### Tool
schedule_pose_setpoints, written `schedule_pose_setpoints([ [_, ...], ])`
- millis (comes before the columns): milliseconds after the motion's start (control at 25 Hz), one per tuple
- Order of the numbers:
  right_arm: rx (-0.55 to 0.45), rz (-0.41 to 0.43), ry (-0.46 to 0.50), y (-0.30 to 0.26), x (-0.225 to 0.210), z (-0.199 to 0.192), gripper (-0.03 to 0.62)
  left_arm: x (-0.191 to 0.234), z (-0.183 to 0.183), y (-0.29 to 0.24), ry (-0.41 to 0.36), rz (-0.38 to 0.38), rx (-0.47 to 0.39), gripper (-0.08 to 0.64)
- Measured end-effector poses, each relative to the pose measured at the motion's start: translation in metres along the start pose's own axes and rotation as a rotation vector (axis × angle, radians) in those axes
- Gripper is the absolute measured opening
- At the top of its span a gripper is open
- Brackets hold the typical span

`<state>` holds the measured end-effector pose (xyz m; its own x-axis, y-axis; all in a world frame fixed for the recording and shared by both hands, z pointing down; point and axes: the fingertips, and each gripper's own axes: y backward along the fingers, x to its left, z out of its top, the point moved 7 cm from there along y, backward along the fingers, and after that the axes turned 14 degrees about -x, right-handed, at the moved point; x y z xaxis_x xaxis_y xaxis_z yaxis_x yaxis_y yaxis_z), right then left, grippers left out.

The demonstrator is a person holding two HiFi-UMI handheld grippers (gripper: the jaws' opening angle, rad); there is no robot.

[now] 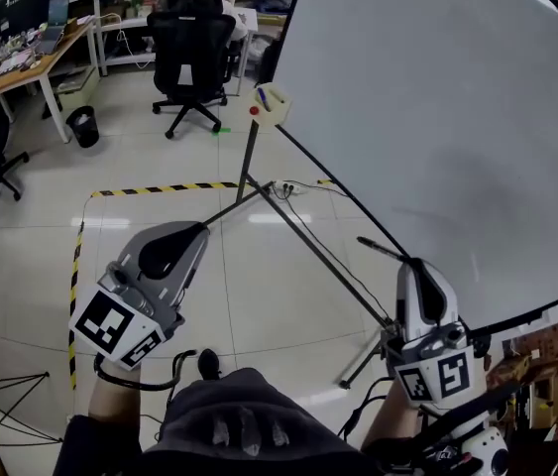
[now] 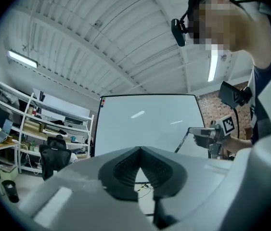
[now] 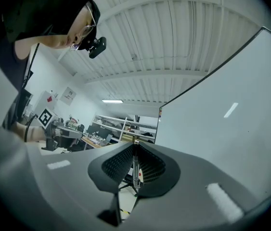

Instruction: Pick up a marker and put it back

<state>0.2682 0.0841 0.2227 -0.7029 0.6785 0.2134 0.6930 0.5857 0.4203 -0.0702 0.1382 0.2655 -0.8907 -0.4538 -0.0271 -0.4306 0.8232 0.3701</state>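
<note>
Head view: marker (image 1: 380,248) axis forward-left

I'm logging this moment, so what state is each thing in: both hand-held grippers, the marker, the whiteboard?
Left hand-held gripper: shut, empty.
Right hand-held gripper: shut on the marker.
Marker: clamped between the jaws, sticking out past their tips.
Whiteboard: upright, no writing visible.

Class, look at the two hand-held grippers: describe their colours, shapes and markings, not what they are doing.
The left gripper and right gripper share one design: a smooth, rounded light-grey shell tapering towards the jaws, which are lined with black ribbed pads. Each carries a white cube printed with black square markers at its rear end.
</note>
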Motion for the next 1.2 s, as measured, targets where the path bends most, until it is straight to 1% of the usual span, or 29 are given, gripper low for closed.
schedule_pose_setpoints([
  [120,-0.001,-0.012,0.016,-0.033,0.009,-0.013,0.032,0.039,-0.002,-0.006,0.007,-0.014,-0.008,0.006],
  [240,0.009,-0.008,0.021,-0.063,0.014,-0.030,0.032,0.072,-0.009,-0.016,0.016,-0.018,-0.012,0.006],
  [360,0.018,-0.009,0.018,-0.091,0.008,-0.044,0.032,0.096,-0.013,-0.026,0.012,-0.025,-0.004,0.006],
  [520,0.016,0.004,0.007,-0.130,-0.004,-0.069,0.031,0.129,-0.025,-0.046,0.010,-0.015,0.011,0.006],
  [640,0.007,0.007,-0.021,-0.160,-0.020,-0.096,0.031,0.154,-0.039,-0.067,0.000,-0.007,0.040,0.006],
  [800,0.003,0.010,-0.070,-0.202,-0.050,-0.135,0.032,0.182,-0.056,-0.102,-0.034,-0.012,0.098,0.006],
  [880,0.004,0.023,-0.091,-0.226,-0.063,-0.153,0.032,0.198,-0.064,-0.122,-0.040,-0.008,0.115,0.006],
  [1040,0.005,0.069,-0.128,-0.279,-0.093,-0.186,0.032,0.233,-0.083,-0.165,-0.046,0.018,0.123,0.006],
  [1200,0.005,0.134,-0.146,-0.328,-0.116,-0.212,0.032,0.263,-0.092,-0.202,-0.038,0.073,0.100,0.006],
])
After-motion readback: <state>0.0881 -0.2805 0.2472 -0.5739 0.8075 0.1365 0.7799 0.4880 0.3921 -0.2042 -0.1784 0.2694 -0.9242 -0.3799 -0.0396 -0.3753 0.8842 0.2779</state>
